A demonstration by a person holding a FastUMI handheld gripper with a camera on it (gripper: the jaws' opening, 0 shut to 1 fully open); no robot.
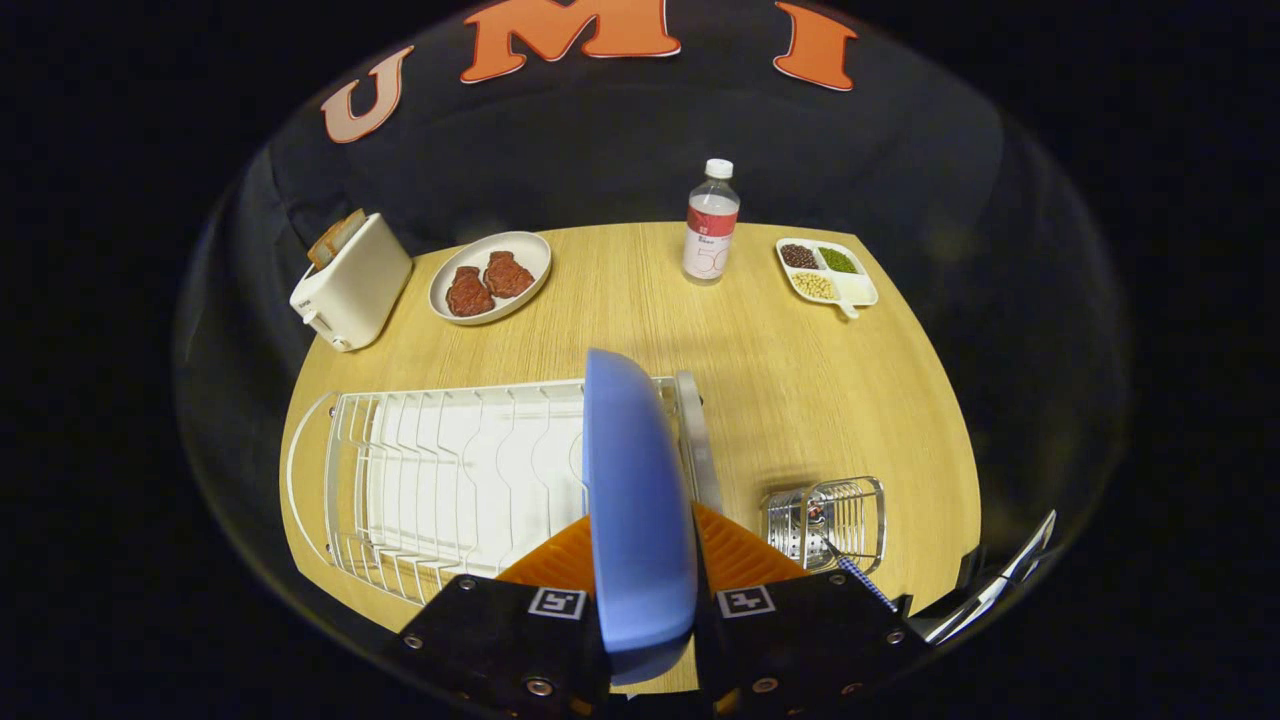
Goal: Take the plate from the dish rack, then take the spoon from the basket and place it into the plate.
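The hand-held gripper [643, 560] clamps the upright blue plate [632, 500] edge-on between both fingers, over the white rack [440, 480].

I look out over a pale wood-grain surface [790, 390] with a rounded outline that spreads across the middle of the frame. Behind it, along the top, hangs the booth's black cloth wall [620, 150], creased in soft folds. To the left, right and bottom the surface's edge drops off into darkness. The light is even and falls from above, leaving short, soft shadows on the wood and a faint sheen on the cloth.
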